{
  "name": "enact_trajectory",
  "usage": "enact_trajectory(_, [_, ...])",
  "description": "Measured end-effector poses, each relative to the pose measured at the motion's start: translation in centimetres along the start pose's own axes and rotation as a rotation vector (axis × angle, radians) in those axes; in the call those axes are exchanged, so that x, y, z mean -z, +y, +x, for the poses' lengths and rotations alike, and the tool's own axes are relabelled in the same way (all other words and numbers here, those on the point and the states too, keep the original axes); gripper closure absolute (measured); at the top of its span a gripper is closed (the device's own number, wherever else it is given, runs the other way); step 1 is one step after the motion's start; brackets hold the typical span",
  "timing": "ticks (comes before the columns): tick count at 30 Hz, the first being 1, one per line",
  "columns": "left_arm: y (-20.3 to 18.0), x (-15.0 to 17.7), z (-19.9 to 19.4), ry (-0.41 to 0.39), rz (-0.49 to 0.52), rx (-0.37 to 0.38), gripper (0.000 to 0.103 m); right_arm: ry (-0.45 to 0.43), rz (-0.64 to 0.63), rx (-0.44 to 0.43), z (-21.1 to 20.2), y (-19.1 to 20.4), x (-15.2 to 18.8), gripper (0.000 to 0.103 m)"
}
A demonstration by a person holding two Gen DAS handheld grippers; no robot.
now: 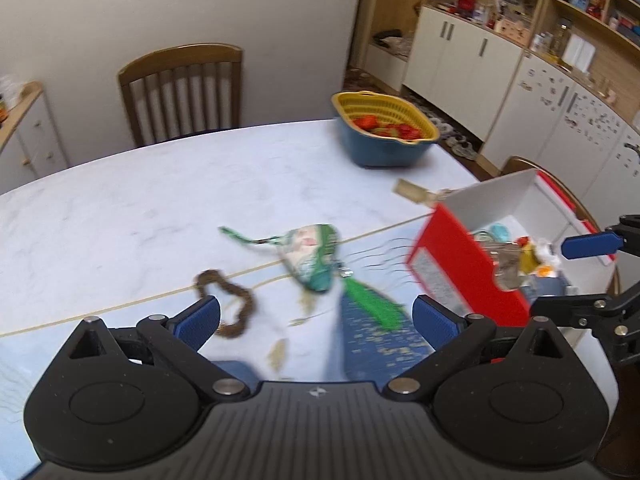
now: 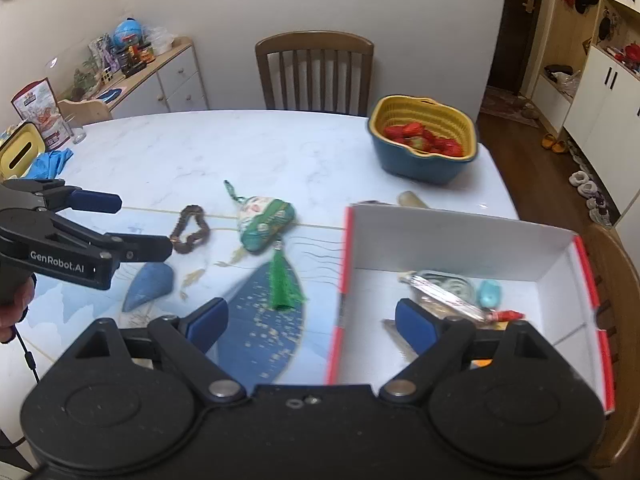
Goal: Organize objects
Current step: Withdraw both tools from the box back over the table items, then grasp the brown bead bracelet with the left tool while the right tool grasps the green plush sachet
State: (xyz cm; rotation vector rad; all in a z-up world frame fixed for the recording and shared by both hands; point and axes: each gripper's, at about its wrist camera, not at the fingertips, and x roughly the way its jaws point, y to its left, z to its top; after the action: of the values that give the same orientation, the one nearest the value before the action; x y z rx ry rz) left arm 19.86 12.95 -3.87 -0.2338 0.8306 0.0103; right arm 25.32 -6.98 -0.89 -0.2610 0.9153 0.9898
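Note:
A green patterned sachet [image 1: 316,256] [image 2: 266,220] with a green tassel [image 2: 285,280] lies mid-table. A brown bead bracelet [image 1: 230,300] [image 2: 191,230] lies to its left. A red and white box [image 2: 460,240] [image 1: 460,264] at the right holds several small items. My left gripper [image 1: 316,320] is open and empty, above the table just short of the bracelet and sachet; it also shows in the right wrist view [image 2: 132,224]. My right gripper [image 2: 312,324] is open and empty, astride the box's left wall; it also shows in the left wrist view [image 1: 576,272].
A yellow and blue basket [image 2: 424,140] [image 1: 384,128] of strawberries stands at the far right. A small pale bottle [image 1: 412,192] lies behind the box. Blue gloves [image 2: 50,162], a glass and a yellow tissue box sit at the far left. Chairs stand behind and to the right of the table.

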Motion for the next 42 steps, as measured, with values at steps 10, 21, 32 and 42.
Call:
enact_trajectory(10, [5.5, 1.5, 0.6, 0.014, -0.022, -0.046, 0.000, 0.007, -0.032, -0.017, 2.6, 4.1, -1.5, 0.013])
enact_trajectory(21, [8.2, 2.6, 3.9, 0.016, -0.032, -0.063, 0.000, 0.033, -0.032, -0.025, 7.4, 6.0, -4.2, 0.013])
enact_trajectory(32, [8.7, 2.0, 8.5, 0.030, -0.057, -0.054, 0.000, 0.104, -0.019, -0.011, 13.8, 5.9, -6.6, 0.013])
enact_trajectory(42, [8.8, 1.5, 12.0, 0.045, -0.084, -0.066, 0.000, 0.151, 0.013, 0.001, 19.0, 5.5, -7.7, 0.013])
